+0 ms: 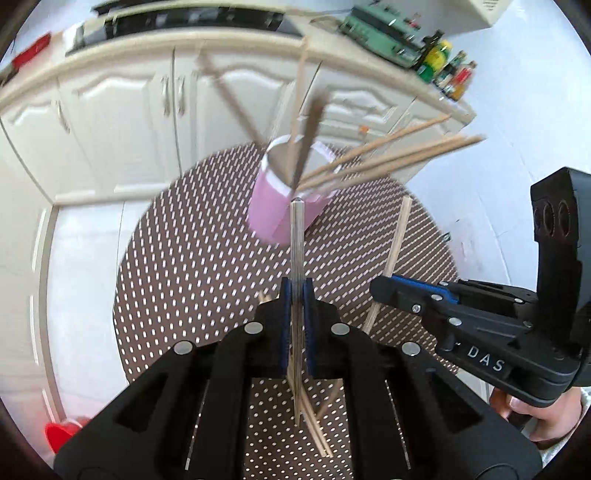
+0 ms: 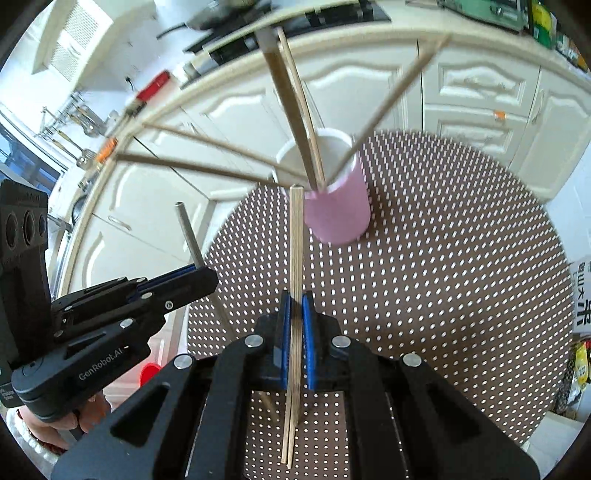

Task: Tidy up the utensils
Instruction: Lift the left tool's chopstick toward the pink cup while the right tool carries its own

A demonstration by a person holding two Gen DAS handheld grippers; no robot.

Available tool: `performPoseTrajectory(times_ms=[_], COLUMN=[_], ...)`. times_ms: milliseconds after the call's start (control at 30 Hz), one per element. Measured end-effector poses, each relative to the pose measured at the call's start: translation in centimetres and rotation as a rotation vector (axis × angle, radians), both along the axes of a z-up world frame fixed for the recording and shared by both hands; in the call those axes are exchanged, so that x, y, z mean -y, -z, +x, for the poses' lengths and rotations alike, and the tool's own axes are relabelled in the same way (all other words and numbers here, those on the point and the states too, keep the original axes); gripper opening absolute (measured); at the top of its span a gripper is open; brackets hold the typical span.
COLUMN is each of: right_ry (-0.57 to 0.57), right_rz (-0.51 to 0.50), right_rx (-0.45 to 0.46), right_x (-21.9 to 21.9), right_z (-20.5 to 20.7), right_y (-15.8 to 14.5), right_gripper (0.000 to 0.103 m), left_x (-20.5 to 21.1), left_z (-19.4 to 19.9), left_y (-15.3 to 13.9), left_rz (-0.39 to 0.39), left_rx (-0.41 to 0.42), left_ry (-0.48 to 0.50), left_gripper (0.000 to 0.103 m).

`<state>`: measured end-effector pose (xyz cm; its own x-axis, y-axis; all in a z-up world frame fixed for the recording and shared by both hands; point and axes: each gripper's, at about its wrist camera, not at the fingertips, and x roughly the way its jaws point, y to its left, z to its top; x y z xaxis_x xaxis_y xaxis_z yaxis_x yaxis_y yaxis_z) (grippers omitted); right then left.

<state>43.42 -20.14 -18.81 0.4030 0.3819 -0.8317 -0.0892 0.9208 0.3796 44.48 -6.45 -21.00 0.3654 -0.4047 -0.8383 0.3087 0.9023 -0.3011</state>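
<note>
A pink cup (image 1: pixel 275 212) (image 2: pixel 338 214) with a white rim stands on the round dotted table (image 1: pixel 192 266) (image 2: pixel 443 258) and holds several chopsticks, wooden and dark, fanned outward. My left gripper (image 1: pixel 297 291) (image 2: pixel 207 275) is shut on a silver metal chopstick (image 1: pixel 297 240) (image 2: pixel 189 236), held upright in front of the cup. My right gripper (image 2: pixel 296 295) (image 1: pixel 380 288) is shut on a pair of wooden chopsticks (image 2: pixel 295 251) (image 1: pixel 398 236), also upright and near the cup. More wooden chopsticks (image 1: pixel 316 424) lie on the table below the left gripper.
White cabinet doors (image 1: pixel 122 110) under a counter with a black hob (image 1: pixel 184 20) run behind the table. Bottles (image 1: pixel 448 70) stand on the counter at the right. A red object (image 1: pixel 62 432) sits on the floor. Snack bags (image 2: pixel 580 365) lie beyond the table's right edge.
</note>
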Motion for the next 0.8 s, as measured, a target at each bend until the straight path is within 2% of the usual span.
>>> performPoseTrajectory(times_ms=[300,433,800], right_ry=[0.039,0.069,0.126], right_rz=[-0.014,-0.038,-0.113], right_rx=[0.175,0.262,0.415], right_x=[0.7,1.3,2.8], right_z=[-0.8,-1.1,-1.3], right_y=[-5.7,-8.3,-12.3], right_gripper=[0.005,0.005,0.005], left_x=[0.1,0.1,-0.4], left_z=[-0.5,-0.8,-0.7], left_y=[-6.4,-8.4,-13.8], left_rz=[-0.052,-0.088,-0.110], left_rx=[0.173,0.239,0.414], left_ry=[-0.010,-0.032,-0.096], left_gripper=[0.006,0.006,0.006])
